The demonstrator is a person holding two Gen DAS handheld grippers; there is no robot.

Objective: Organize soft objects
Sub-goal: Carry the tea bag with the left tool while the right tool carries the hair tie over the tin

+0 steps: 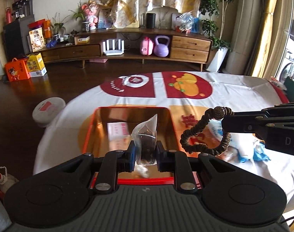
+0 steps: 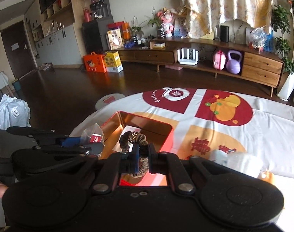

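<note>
My left gripper is shut on a clear pyramid tea bag with dark leaves and holds it over the open red tin box. The same bag shows in the right wrist view at the left gripper's tip. My right gripper is shut on a brown beaded scrunchie above the tin's near edge. In the left wrist view the scrunchie hangs from the right gripper's fingers, right of the tin. A white and pink packet lies in the tin.
The table wears a white cloth with red and orange prints. White and blue soft packets lie right of the tin, also in the right wrist view. A white round stool stands on the floor at left.
</note>
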